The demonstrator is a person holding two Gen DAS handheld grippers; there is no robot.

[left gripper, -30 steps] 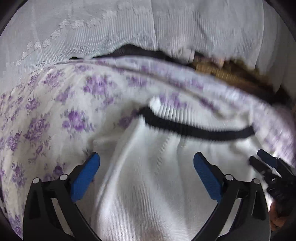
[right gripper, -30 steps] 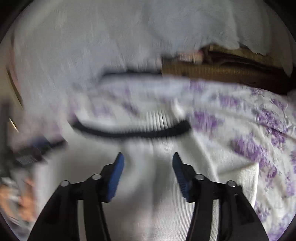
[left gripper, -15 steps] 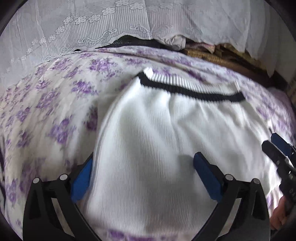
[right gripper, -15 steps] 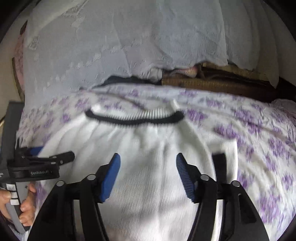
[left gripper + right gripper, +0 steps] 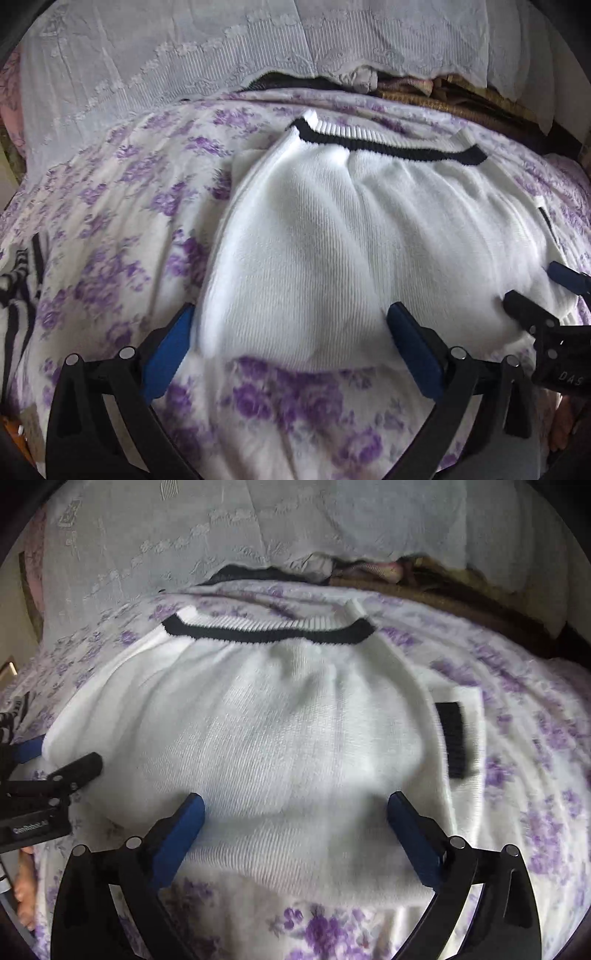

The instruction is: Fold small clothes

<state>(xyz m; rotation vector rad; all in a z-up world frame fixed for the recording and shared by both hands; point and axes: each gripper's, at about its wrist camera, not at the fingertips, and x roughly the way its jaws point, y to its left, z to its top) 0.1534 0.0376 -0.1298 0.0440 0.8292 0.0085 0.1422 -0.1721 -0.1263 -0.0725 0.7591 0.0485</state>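
The left gripper has its blue fingers spread wide and holds nothing; the near edge of the white sweater lies between them, not pinched. The right gripper is opening, its fingers wide apart above the sweater's hem, also without a grip. On the left gripper's body, seen from the right wrist, small white letters are too blurred to read surely. The sweater lies flat on the bed, on a sheet with purple flowers, its black collar band far from the grippers and one black cuff at the right side. A striped cloth lies at the left. A white lace cover hangs behind.
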